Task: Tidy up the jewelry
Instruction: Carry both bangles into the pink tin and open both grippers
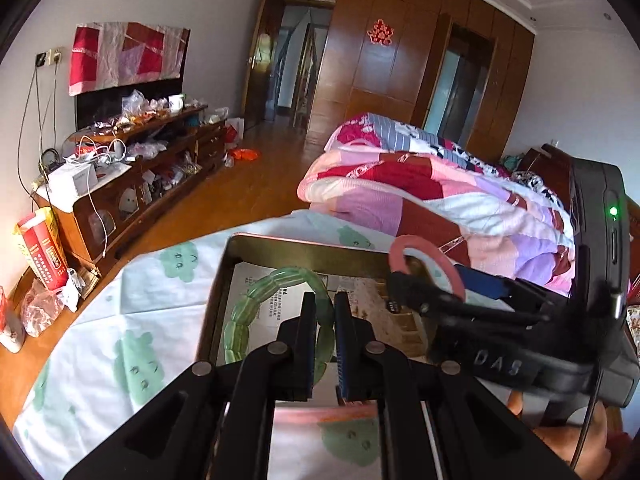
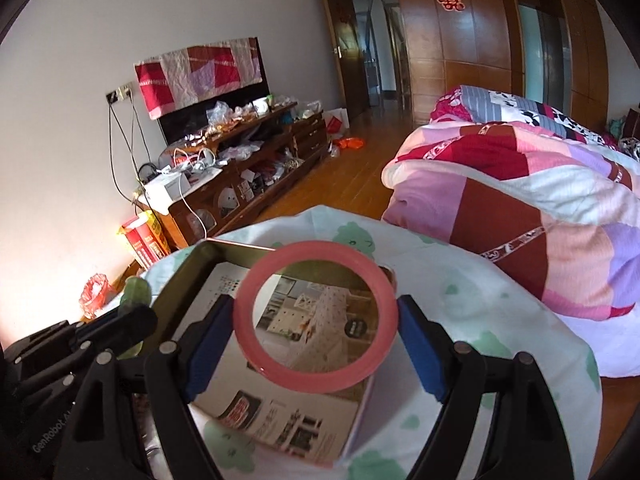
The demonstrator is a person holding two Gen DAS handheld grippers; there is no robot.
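Bedroom clutter fills the background: a low wooden cabinet (image 1: 132,168) along the left wall, heaped with bags, cables and boxes, a dark screen (image 2: 216,108) half draped in patchwork fabric, and wooden wardrobes at the far end. A folded patchwork quilt (image 1: 420,192) lies on the right, just beyond a white cloth (image 1: 132,292) printed with green shapes.

On that cloth sits a shallow metal tray (image 1: 304,246) lined with printed paper. The left gripper (image 1: 322,340) pinches a green beaded bracelet (image 1: 260,292), its two blue-padded fingers closed on the right side of the loop; the rest of the bracelet lies over the tray's left half. The fingers cover the gripped stretch of beads.

The right gripper (image 2: 316,336) holds a pink bangle (image 2: 316,316) above the tray's far right part, a blue pad pressed against each side of the ring, with the lining paper visible through its centre. From the left wrist camera the bangle (image 1: 440,256) is seen near the tray's far right corner, partly hidden by the black body of the right gripper, which also blocks that side of the tray and much of the quilt's lower edge.

From the right wrist camera, the left gripper (image 2: 132,320) is a dark, blurred mass at the tray's left edge, with only a green smudge of bracelet above it. Print on the lining paper is too small to read. The tray's near edge is cut off behind the gripper arms in both views.
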